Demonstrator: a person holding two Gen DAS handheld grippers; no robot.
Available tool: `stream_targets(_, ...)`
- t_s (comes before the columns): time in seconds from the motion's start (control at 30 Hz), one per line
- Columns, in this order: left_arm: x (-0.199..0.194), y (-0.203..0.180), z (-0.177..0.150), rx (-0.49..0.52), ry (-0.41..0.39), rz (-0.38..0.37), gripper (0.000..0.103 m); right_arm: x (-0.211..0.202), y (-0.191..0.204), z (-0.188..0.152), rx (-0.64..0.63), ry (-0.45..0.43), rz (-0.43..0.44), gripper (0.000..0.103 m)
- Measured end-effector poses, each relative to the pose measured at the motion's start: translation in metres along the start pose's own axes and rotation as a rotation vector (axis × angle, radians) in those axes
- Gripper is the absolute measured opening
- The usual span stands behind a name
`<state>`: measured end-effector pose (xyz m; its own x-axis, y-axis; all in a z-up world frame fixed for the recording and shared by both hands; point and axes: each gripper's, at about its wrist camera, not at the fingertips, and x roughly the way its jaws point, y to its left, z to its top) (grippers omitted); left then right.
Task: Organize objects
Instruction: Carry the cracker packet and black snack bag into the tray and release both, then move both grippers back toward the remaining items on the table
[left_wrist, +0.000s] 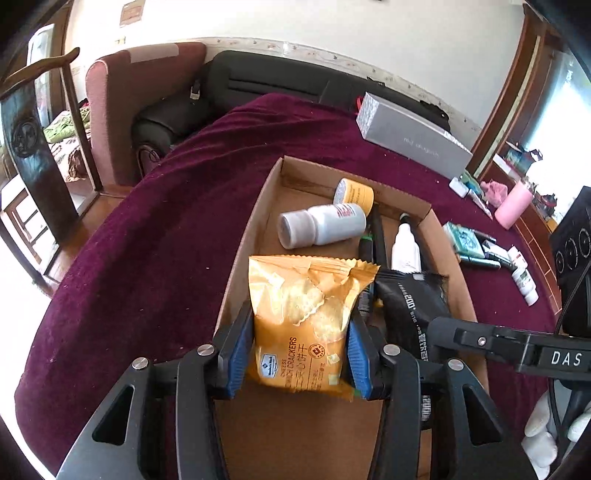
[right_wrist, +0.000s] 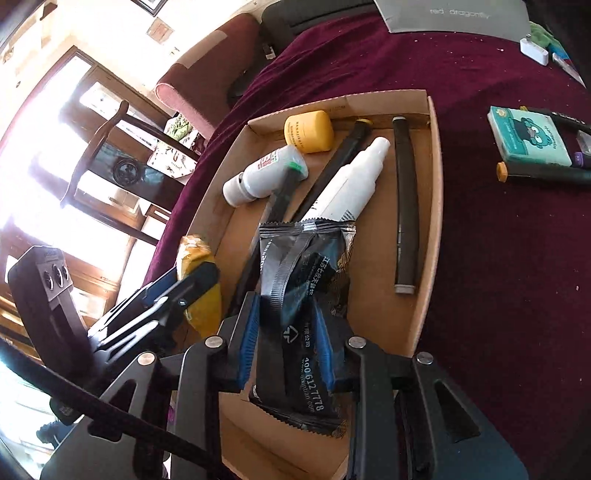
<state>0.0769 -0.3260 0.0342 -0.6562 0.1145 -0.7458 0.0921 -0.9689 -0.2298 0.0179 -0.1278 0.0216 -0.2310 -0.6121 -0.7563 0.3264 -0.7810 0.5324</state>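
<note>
Between my left gripper's (left_wrist: 297, 349) pads, a yellow pack (left_wrist: 301, 321) reading "CHEESE CRACKERS" points lengthwise ahead over the box (left_wrist: 240, 251); my right gripper (right_wrist: 286, 345) clamps a black pack (right_wrist: 301, 314) printed "400 612 7778".

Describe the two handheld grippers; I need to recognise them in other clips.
Both the left gripper and right gripper are black linkage frames with silver rivets and ribbed blue pads. The right one's side reads "DAS". A white glove shows.

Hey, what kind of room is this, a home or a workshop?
Most likely a home living room: a dark sofa behind the maroon-clothed table, a padded armchair, and a wooden chair near bright windows.
</note>
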Motion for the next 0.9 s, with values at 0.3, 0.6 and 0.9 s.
stream_targets(0.3, -0.017, -0.020, -0.005, 0.036, -0.004, 0.046, 0.049, -0.035, -0.007, -0.008, 0.010, -0.102, -0.012, 0.053)
stream_targets(0.6, -0.075, -0.057, -0.007, 0.019, -0.111, -0.122, 0.049, -0.103, -0.038, -0.021, 0.050, -0.245, -0.033, 0.052)
stream_targets(0.9, -0.118, -0.145, 0.019, 0.138, -0.150, -0.357, 0.049, -0.260, -0.086, -0.028, 0.058, -0.481, -0.258, 0.052)
